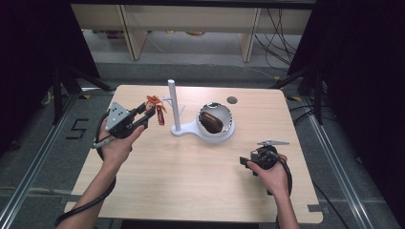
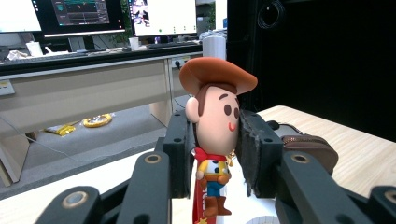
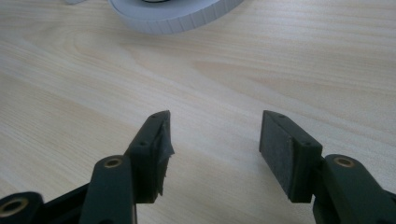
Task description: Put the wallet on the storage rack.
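Note:
A small cowboy figure (image 2: 215,121) with a brown hat hangs from my left gripper (image 2: 215,140), whose jaws are shut on its head. From above, the cowboy figure (image 1: 156,108) is held over the table's left side by the left gripper (image 1: 149,113), just left of a white stand (image 1: 174,107) with an upright post. The stand's round white bowl (image 1: 228,130) holds a brown pouch (image 1: 211,122). My right gripper (image 1: 244,162) rests low near the table's right front; in the right gripper view its jaws (image 3: 214,140) stand open over bare wood.
The light wooden table (image 1: 191,181) has a small dark hole (image 1: 232,100) at the back. Black frames and cables flank the table. Desks and monitors (image 2: 79,16) stand beyond. The bowl's ribbed white rim (image 3: 173,16) lies ahead of the right gripper.

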`<state>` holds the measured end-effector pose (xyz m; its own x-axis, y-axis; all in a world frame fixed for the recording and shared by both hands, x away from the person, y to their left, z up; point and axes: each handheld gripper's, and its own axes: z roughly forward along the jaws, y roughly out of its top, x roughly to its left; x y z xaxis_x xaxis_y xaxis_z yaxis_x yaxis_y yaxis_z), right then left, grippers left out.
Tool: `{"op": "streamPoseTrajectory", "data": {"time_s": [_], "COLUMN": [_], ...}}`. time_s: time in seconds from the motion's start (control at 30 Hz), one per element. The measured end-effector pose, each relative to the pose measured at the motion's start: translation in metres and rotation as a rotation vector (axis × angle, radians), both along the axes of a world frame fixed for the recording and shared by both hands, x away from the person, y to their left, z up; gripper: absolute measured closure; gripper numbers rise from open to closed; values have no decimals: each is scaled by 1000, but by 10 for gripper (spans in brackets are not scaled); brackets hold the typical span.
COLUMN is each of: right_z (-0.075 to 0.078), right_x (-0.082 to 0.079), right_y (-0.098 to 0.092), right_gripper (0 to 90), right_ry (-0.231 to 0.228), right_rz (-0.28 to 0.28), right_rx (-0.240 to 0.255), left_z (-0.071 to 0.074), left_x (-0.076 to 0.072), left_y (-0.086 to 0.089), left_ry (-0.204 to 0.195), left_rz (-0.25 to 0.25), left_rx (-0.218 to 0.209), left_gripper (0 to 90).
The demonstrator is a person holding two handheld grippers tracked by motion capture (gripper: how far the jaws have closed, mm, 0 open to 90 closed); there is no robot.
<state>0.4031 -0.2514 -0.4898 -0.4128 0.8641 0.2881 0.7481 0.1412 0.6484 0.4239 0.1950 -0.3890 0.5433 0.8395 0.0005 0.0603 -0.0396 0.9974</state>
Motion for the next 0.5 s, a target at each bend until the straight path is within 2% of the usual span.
{"op": "streamPoseTrajectory", "data": {"time_s": [0.47,0.5], "right_z": [-1,-1], "right_x": [0,-1], "right_y": [1,2], "right_gripper": [443,443], "right_ry": [2,16], "right_rz": [0,-11], "right_rx": [6,15], "left_z": [5,5], "left_x": [13,14], "left_y": [-8,-8], "left_ry": [-11,-10], "left_rz": [-3,-2], "left_rx": [9,5], "left_gripper": [660,660]}}
